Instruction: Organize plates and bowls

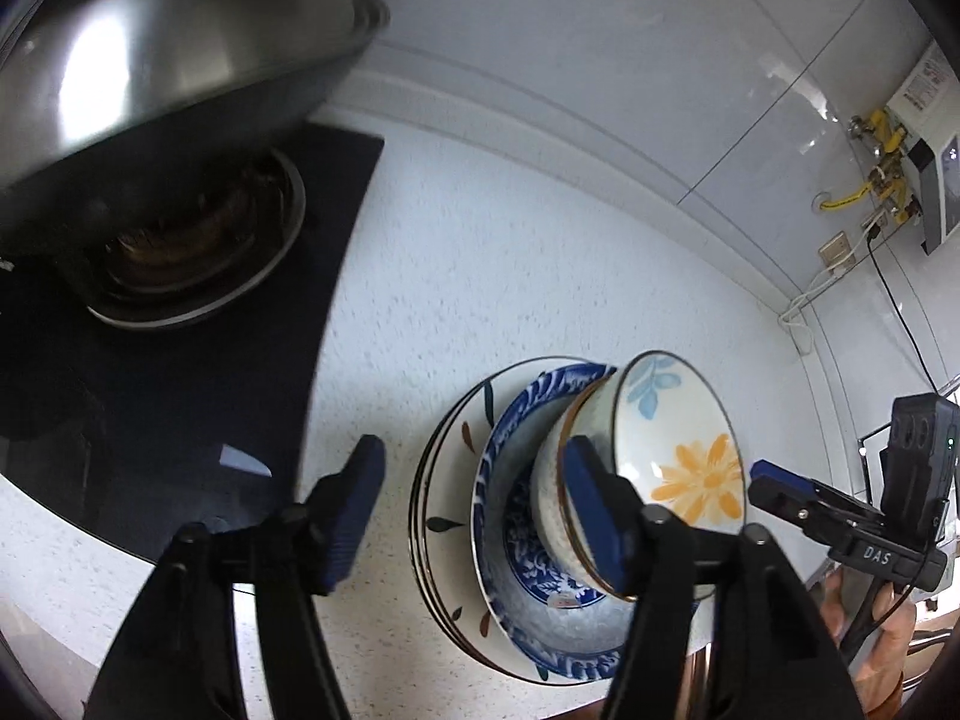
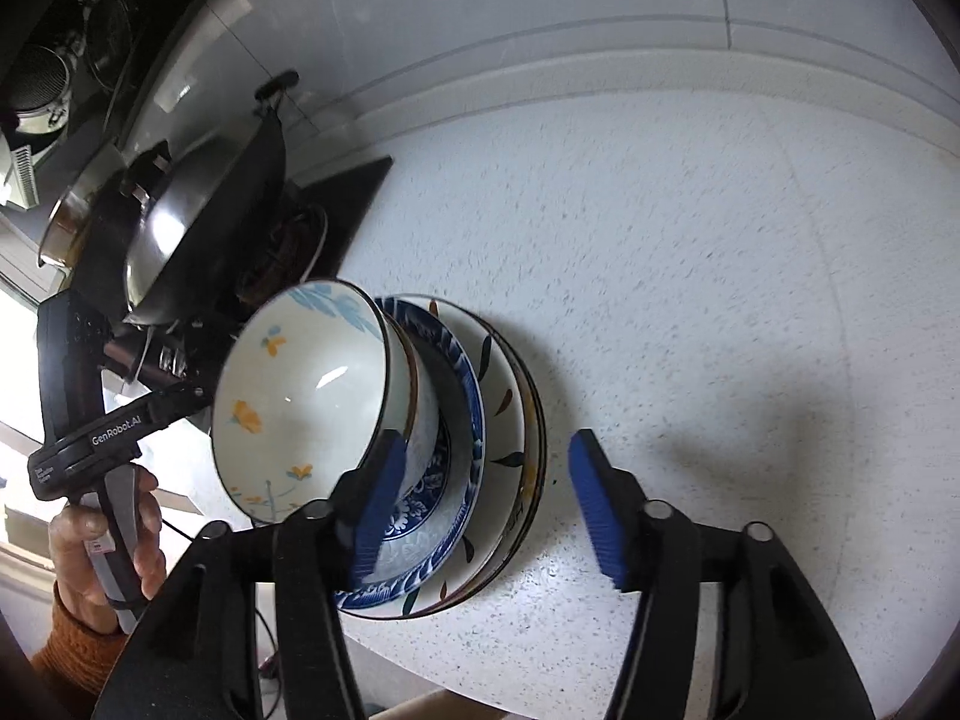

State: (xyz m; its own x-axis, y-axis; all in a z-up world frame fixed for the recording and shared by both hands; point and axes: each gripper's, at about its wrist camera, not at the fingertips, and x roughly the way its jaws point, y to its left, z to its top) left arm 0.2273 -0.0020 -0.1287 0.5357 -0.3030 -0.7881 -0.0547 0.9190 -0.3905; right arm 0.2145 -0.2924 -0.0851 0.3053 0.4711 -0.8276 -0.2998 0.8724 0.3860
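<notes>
A white bowl with orange and blue flowers (image 1: 678, 450) (image 2: 300, 396) sits in a blue-patterned bowl (image 1: 516, 576) (image 2: 456, 480), which rests on stacked white plates with leaf marks (image 1: 450, 480) (image 2: 504, 384). My left gripper (image 1: 474, 510) is open, its right finger beside the flower bowl's rim, its left finger over bare counter. My right gripper (image 2: 486, 504) is open, its left finger close to the flower bowl's side, the stack partly between its fingers. The right gripper also shows in the left wrist view (image 1: 798, 492).
A wok with a steel lid (image 1: 150, 78) (image 2: 198, 222) sits on the black gas hob (image 1: 210, 300) to the left. The speckled white counter (image 2: 690, 276) runs to a tiled wall. A water heater with yellow valves (image 1: 900, 150) hangs at the far right. The counter's front edge is near.
</notes>
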